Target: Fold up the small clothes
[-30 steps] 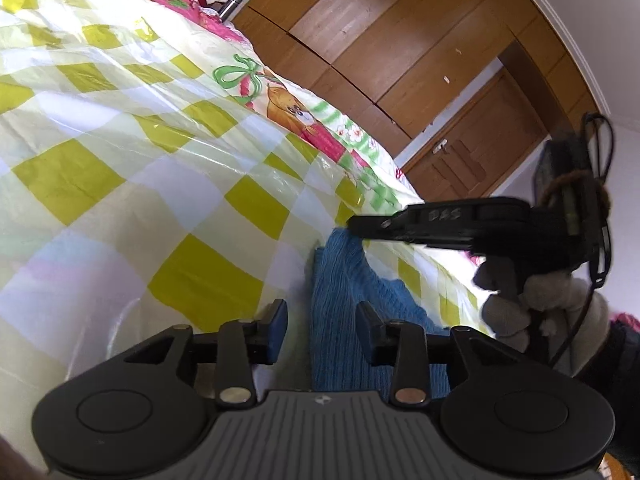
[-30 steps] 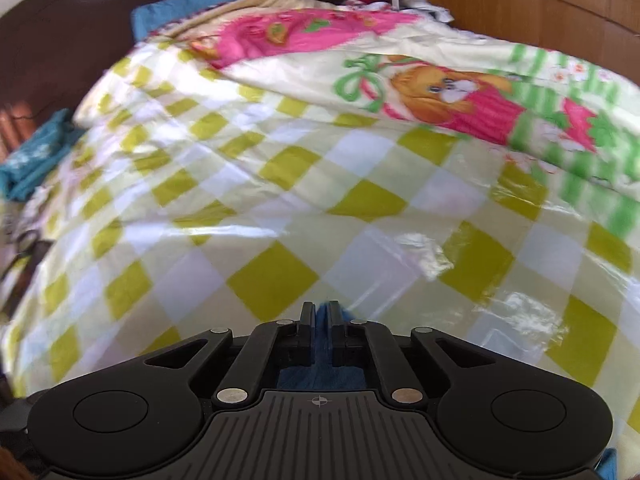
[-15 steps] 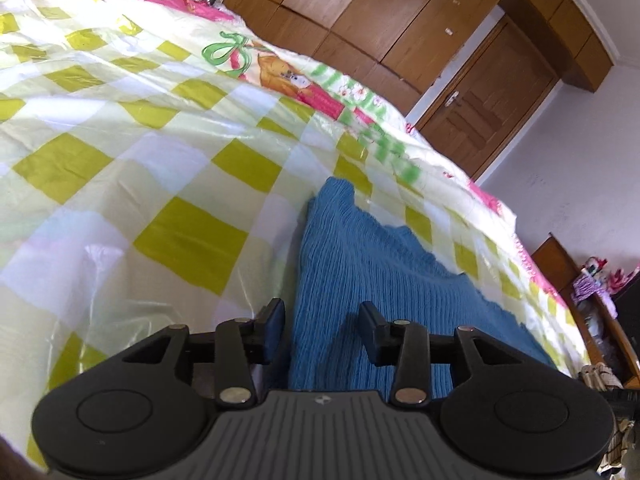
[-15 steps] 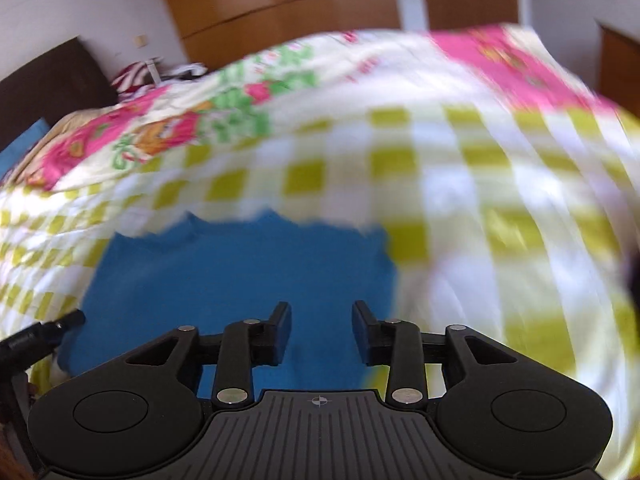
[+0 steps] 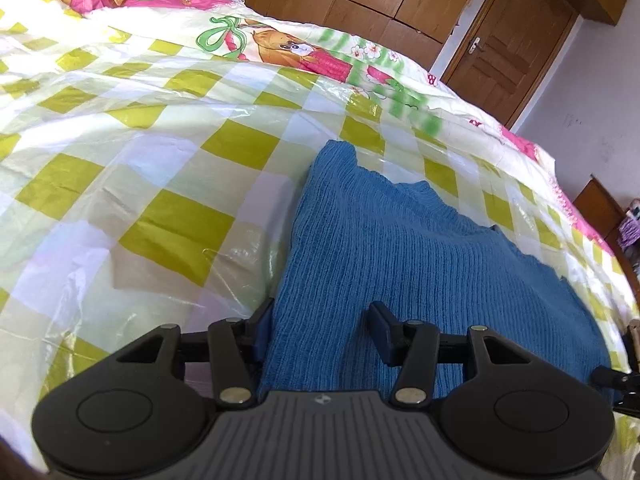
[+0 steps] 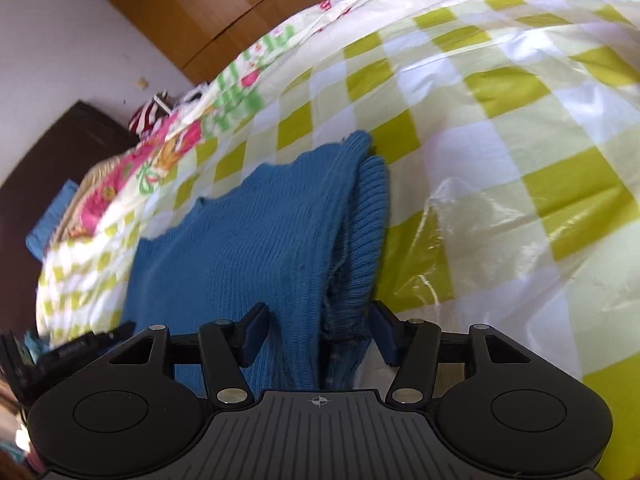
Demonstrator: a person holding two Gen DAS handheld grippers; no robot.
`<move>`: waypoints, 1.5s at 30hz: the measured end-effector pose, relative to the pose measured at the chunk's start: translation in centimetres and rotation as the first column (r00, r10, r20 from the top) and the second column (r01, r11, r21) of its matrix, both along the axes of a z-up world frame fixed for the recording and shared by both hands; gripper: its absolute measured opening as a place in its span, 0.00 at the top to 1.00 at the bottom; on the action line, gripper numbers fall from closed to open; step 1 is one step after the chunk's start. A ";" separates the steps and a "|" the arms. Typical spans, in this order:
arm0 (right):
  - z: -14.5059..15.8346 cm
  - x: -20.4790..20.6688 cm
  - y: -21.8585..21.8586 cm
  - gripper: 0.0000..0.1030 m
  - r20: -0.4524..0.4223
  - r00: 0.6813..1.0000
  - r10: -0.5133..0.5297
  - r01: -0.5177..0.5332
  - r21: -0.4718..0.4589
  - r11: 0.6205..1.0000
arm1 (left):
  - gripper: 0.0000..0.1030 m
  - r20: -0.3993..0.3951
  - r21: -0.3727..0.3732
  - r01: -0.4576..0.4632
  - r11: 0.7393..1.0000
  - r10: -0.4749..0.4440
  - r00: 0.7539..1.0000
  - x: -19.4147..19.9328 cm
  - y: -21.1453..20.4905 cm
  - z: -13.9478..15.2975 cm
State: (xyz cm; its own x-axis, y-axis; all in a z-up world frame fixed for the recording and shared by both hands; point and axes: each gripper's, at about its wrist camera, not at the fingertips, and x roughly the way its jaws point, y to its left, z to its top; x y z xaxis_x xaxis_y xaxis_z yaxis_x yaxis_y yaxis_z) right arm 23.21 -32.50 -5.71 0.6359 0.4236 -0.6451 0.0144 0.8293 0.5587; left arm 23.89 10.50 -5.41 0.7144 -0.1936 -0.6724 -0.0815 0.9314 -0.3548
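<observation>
Blue knit garment [image 5: 400, 264], flat on the bed [image 5: 160, 160] with its plastic-covered checked quilt: left hand-held gripper [image 5: 322, 326] open, jaws straddling the garment's left edge, bare quilt beyond. Only the right view shows the doubled ribbed edge [image 6: 360, 240]; right hand-held gripper [image 6: 318, 328] open astride it, quilt bare rightward.

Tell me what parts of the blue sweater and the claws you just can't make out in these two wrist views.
- Near hem of the blue sweater: left wrist view, hidden under the left claw body.
- Sweater's right-hand end: left wrist view, cut off by the fisheye rim.
- How many layers are folded at the ribbed edge: right wrist view, partly covered by the right claw.
- Item beside the headboard: too small to identify.
</observation>
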 end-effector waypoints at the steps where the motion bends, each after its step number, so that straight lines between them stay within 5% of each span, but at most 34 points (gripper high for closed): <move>1: 0.1 -0.5 -0.1 0.46 0.009 1.000 -0.012 0.012 -0.005 1.000 | 0.38 -0.003 0.007 0.002 1.000 -0.002 1.000 -0.1 -0.1 0.1; 11: -1.6 0.7 1.1 0.43 -0.004 1.000 0.022 -0.022 0.070 0.997 | 0.34 -0.018 -0.023 0.005 1.000 -0.006 1.000 0.8 0.4 -0.7; 12: -1.6 0.7 1.1 0.46 -0.009 1.000 0.011 -0.010 0.071 0.997 | 0.34 -0.016 -0.017 0.004 1.000 -0.004 1.000 0.7 0.2 -0.8; 13: -1.7 0.7 1.0 0.65 -0.023 1.000 0.011 -0.010 0.070 0.998 | 0.36 -0.019 -0.017 0.009 1.000 -0.009 1.000 0.5 0.1 -0.7; 14: -1.9 0.7 0.8 0.73 -0.044 0.999 0.019 -0.014 0.097 0.995 | 0.38 -0.024 -0.023 0.011 1.000 -0.012 1.000 0.2 0.1 -0.6; 20: -1.0 -2.0 0.5 0.85 -0.073 0.994 0.086 -0.079 0.085 0.993 | 0.49 -0.068 -0.108 0.022 0.994 -0.029 0.997 -2.8 0.8 -0.3; 29: 1.2 -7.8 -3.4 0.86 -0.116 0.990 0.081 -0.082 -0.003 0.997 | 0.49 -0.119 -0.070 0.151 0.986 -0.158 0.980 -10.3 -2.7 1.7; 35: 3.7 -9.7 -3.9 0.76 -0.054 0.998 0.030 -0.036 -0.118 0.992 | 0.49 -0.037 0.052 0.158 0.986 -0.156 0.987 -12.9 -4.0 5.6; 40: 5.3 -8.4 -3.2 0.67 0.053 0.999 0.001 0.007 -0.145 0.989 | 0.44 0.082 0.093 0.168 0.981 -0.176 0.981 -11.2 -5.7 8.3; 45: 4.7 -3.9 -2.1 0.67 0.058 0.997 -0.040 0.052 -0.229 0.972 | 0.43 0.096 0.096 0.250 0.963 -0.259 0.961 -7.2 -9.7 6.6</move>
State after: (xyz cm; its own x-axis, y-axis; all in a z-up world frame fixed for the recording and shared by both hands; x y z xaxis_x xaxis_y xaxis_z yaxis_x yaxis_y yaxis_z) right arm 19.32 -34.64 -1.01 0.6872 0.2373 -0.6867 0.0310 0.9348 0.3540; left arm 16.68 0.84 1.18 0.7169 -0.3255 -0.6165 0.1960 0.9428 -0.2698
